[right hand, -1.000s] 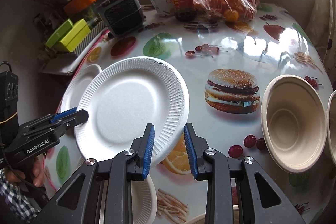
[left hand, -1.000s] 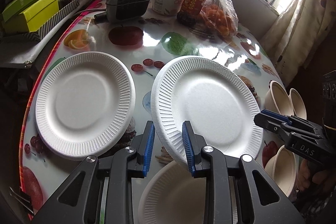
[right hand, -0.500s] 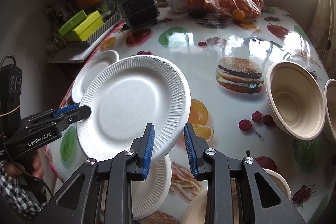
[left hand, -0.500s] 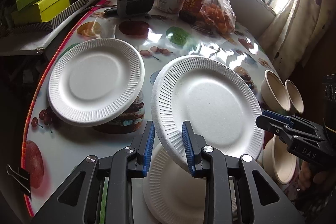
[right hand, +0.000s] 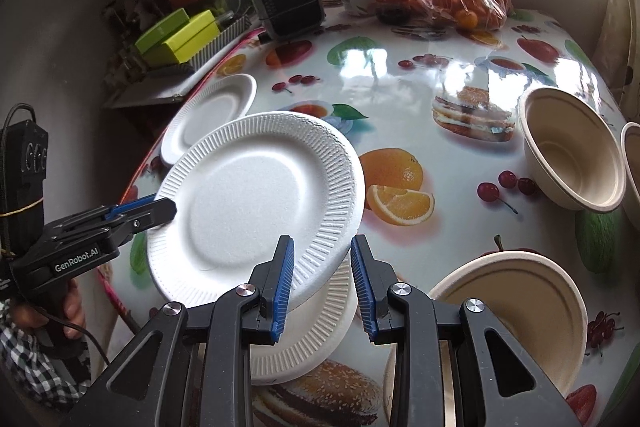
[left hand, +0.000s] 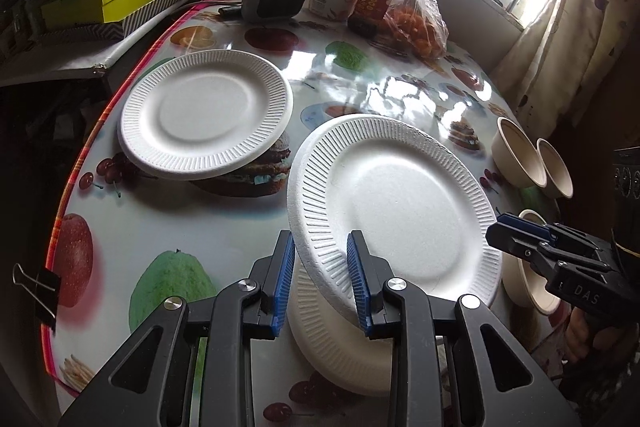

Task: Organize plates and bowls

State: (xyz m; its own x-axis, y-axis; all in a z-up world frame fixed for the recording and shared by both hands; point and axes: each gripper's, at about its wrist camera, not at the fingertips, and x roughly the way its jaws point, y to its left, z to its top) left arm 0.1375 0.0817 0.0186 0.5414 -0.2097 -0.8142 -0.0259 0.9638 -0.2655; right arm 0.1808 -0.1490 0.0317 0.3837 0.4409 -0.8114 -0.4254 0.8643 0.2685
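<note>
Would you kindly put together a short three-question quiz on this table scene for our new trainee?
1. True or false: the lifted plate is gripped by both the left gripper and the right gripper.
2. How many white plates are in view?
3. What lies directly under the lifted plate? A) another plate B) a bowl C) a jar

Key: 1 true, each clamps a rim. 2 three, counting the far plate. 3 A.
</note>
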